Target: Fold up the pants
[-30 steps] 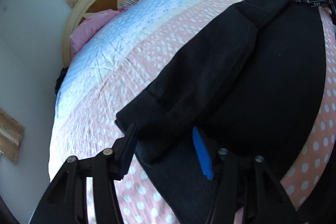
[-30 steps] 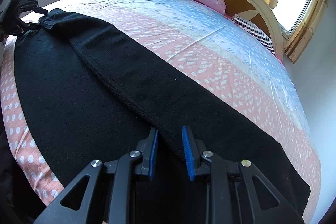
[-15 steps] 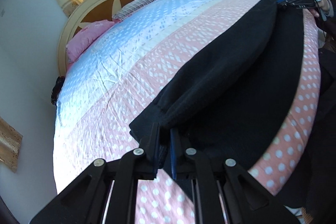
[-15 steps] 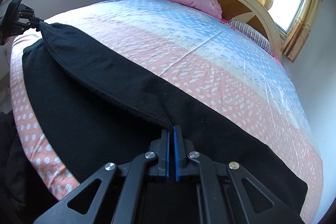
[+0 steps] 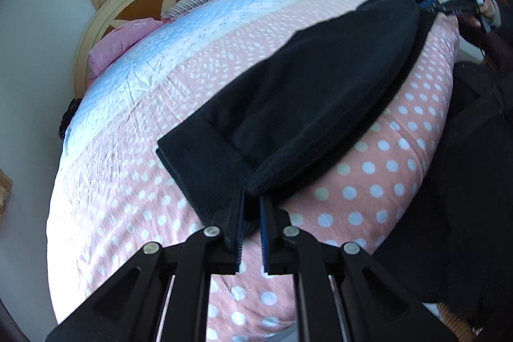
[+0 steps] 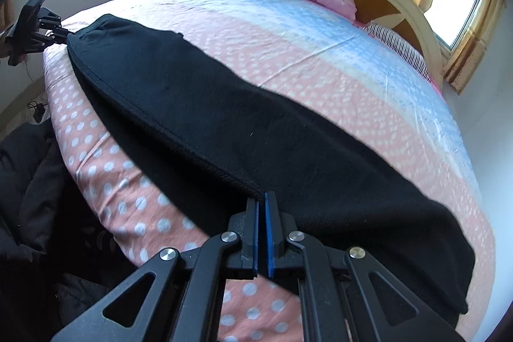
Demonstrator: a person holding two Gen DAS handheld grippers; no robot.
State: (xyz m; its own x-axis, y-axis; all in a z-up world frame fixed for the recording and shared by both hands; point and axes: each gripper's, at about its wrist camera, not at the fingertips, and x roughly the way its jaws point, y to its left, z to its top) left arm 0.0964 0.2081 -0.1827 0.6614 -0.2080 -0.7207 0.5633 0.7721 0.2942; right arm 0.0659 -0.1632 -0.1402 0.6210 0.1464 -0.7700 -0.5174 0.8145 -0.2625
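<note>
**Lengthwise fold under way**

Both hand-held grippers, left (image 5: 251, 215) and right (image 6: 261, 213), now clamped on the black fleece pants (image 6: 224, 117), have lifted one leg over the other along the polka-dot bed's (image 6: 105, 149) near edge; first fold nearly laid.

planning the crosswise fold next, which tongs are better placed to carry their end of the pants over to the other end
Left, probably. The left tongs pinch the black pants at the cuffed leg end, the lighter end to swing across. The right tongs grip the long edge further along, with much fabric lying beyond them.
</note>
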